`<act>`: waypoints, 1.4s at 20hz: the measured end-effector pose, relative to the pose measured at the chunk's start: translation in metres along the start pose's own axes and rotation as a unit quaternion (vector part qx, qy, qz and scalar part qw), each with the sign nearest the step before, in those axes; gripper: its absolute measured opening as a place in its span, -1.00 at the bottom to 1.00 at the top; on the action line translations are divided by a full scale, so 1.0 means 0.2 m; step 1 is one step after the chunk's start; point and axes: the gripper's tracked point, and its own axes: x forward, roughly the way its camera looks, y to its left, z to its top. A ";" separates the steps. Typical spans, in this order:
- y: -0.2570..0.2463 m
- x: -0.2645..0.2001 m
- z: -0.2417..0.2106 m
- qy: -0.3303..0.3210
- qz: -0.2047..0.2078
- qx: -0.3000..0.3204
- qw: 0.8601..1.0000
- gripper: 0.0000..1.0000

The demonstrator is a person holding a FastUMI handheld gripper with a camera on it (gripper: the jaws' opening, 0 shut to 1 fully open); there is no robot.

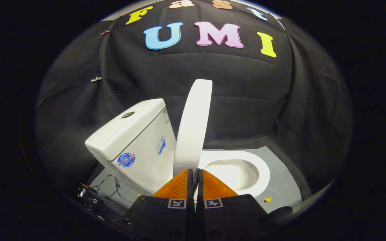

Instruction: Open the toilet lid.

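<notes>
A white toilet stands side-on just ahead of me. Its tank (136, 140) with a round flush button (128, 114) is on the left, and the open bowl (236, 172) with its seat rim is on the right. The lid (193, 127) is raised, stands almost upright edge-on to me and leans slightly towards the tank. My gripper (195, 171) is shut, its fingertips pressed together with nothing visible between them. They sit right in front of the lid's lower end, where lid and bowl meet. I cannot tell whether the tips touch the lid.
The toilet rests on a grey floor panel (280, 177) ringed by black cloth walls. Loose wires (112, 187) and a small electronic box (89, 197) lie on the floor left of the tank. A yellow marker (267, 199) is stuck on the panel near the bowl.
</notes>
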 end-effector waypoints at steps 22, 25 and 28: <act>0.51 0.05 0.03 -0.015 0.024 -0.089 0.996 -0.90; 0.56 0.06 0.04 -0.014 0.031 -0.087 0.996 -0.90; 0.58 0.06 0.04 -0.015 0.029 -0.098 0.995 -0.85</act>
